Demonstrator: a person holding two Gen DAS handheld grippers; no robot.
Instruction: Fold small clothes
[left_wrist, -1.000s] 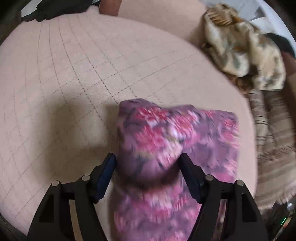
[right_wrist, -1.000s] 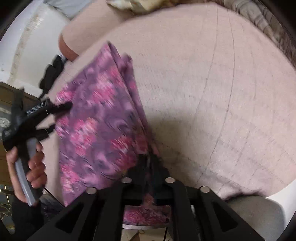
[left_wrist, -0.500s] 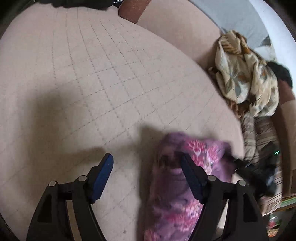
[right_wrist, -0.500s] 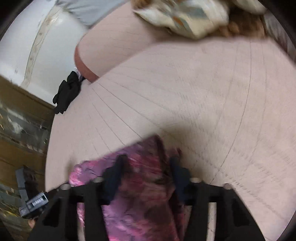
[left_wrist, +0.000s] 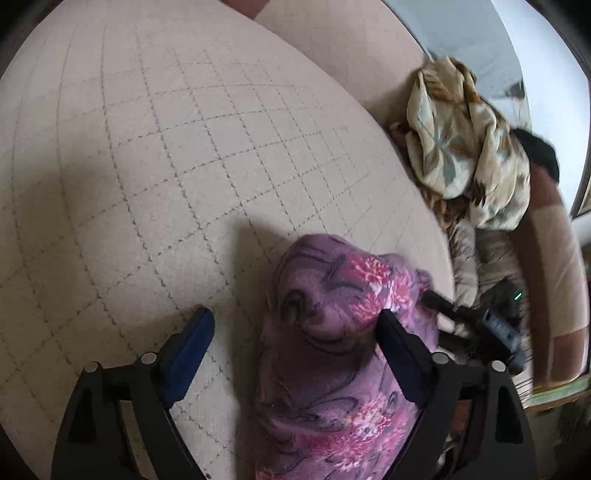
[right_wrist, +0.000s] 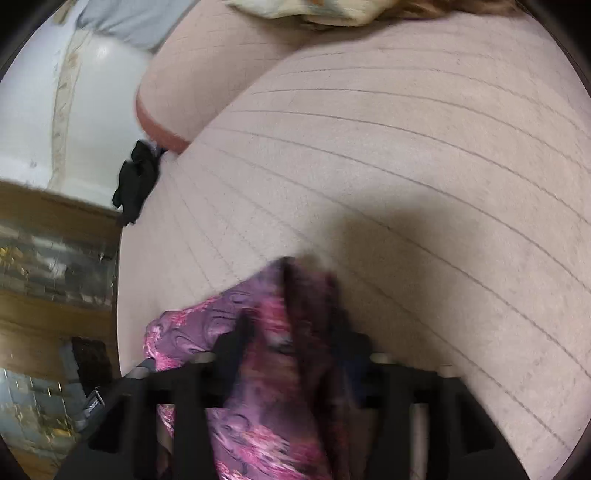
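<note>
Purple floral garment (left_wrist: 332, 362) lies bunched in a raised hump at the near right of the quilted pink cushion (left_wrist: 184, 166), close to the cushion's right edge. The left hand-held gripper (left_wrist: 295, 332) has its jaws wide apart; the cloth hump leans against its right finger while its left finger stands clear over bare cushion, so it holds nothing. In the right wrist view the right hand-held gripper (right_wrist: 295, 354) is blurred, with the garment (right_wrist: 266, 369) running up between its fingers; they look to have a gap between them, but whether they pinch the cloth I cannot tell. The main risk, as I judge it, is that the fold comes out crooked: the cloth is heaped, not spread flat, so closing on the hump would likely catch several layers at once and drag the whole piece. Being so near the edge, it could also slide off toward the heap of cream patterned clothes (left_wrist: 465, 147) at the far right. Blur in the right view suggests fast motion, which could shake loose any light hold. No brand, label or legible writing shows anywhere.
</note>
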